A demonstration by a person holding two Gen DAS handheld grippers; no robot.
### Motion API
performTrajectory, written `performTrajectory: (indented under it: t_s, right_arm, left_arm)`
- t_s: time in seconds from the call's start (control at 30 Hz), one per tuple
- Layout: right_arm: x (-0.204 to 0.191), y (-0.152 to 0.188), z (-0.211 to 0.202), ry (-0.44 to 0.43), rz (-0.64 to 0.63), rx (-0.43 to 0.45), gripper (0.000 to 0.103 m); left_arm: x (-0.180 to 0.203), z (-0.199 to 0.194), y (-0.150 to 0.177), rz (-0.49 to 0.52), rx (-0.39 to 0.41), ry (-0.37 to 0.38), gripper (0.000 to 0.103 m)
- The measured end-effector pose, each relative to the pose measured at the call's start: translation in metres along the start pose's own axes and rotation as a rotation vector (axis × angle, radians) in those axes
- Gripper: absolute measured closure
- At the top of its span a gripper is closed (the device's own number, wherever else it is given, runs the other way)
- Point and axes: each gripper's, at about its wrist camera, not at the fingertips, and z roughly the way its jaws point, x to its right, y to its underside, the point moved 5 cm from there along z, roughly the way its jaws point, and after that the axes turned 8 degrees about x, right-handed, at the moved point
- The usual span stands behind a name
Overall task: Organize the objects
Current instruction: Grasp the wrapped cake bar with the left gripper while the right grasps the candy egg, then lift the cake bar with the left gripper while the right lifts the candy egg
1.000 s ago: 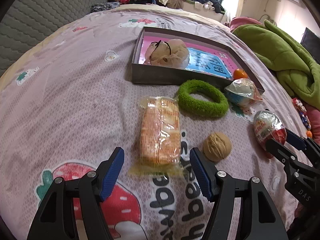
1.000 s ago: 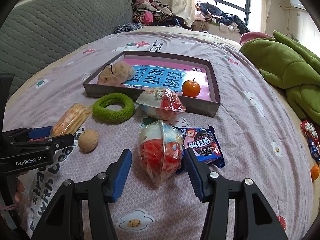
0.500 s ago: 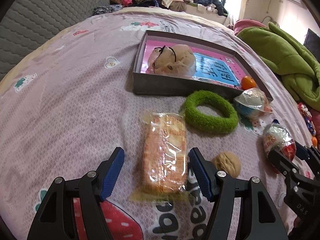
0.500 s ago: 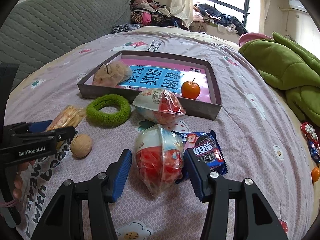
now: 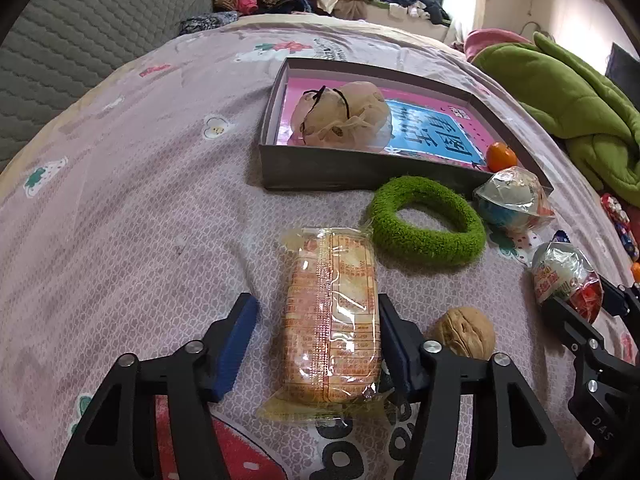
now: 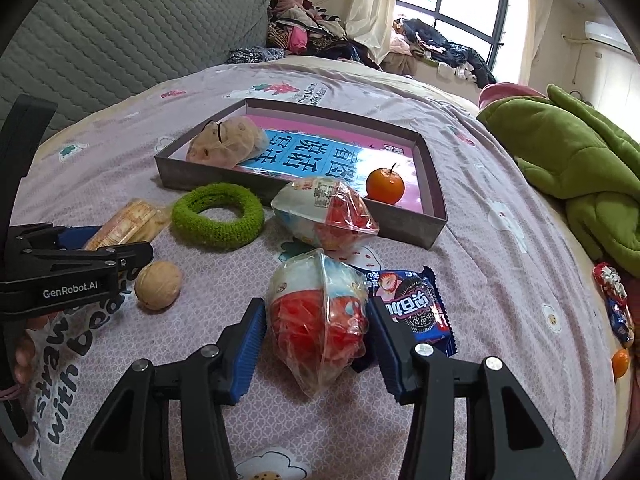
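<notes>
My left gripper (image 5: 316, 340) is open, its jaws on either side of an orange cracker pack (image 5: 332, 316) lying on the bed; the right finger touches the wrapper. My right gripper (image 6: 316, 340) is open around a red and white wrapped egg toy (image 6: 320, 312). A grey box (image 6: 434, 200) holds a beige pouch (image 6: 228, 142) and a small orange (image 6: 385, 185). A green fuzzy ring (image 5: 426, 220), a walnut (image 5: 464, 332) and a second wrapped egg toy (image 6: 324, 212) lie in front of the box.
A blue Oreo packet (image 6: 416, 308) lies by the right gripper's right finger. A green blanket (image 6: 576, 168) is piled on the right. Small candies (image 6: 616, 304) lie at the bed's right edge. A grey quilted headboard (image 6: 100, 40) stands behind.
Both grippers moved forward. The cracker pack now lies between the left jaws, and the egg toy sits deeper between the right jaws.
</notes>
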Motion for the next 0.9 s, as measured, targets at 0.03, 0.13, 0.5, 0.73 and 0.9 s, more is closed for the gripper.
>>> performTrajectory:
  t_s: [0.03, 0.13, 0.5, 0.73, 0.9]
  right_arm:
    - [0.0, 0.0, 0.0, -0.002, 0.001, 0.0, 0.052]
    - [-0.001, 0.0, 0.0, -0.01, 0.002, 0.002, 0.052]
    - [-0.007, 0.002, -0.008, -0.08, 0.019, 0.005, 0.052]
    - [-0.009, 0.003, -0.011, -0.115, 0.038, 0.004, 0.052]
    - [-0.009, 0.005, -0.014, -0.131, 0.049, 0.001, 0.052]
  left_arm:
    - [0.0, 0.0, 0.0, 0.002, 0.003, 0.003, 0.05]
    - [0.002, -0.002, 0.0, 0.004, 0.005, 0.017, 0.058]
    - [0.003, -0.01, 0.003, 0.02, 0.017, 0.018, 0.063]
    - [0.01, -0.022, 0.008, 0.038, 0.022, 0.026, 0.063]
    - [0.008, -0.03, 0.017, 0.036, 0.022, 0.013, 0.063]
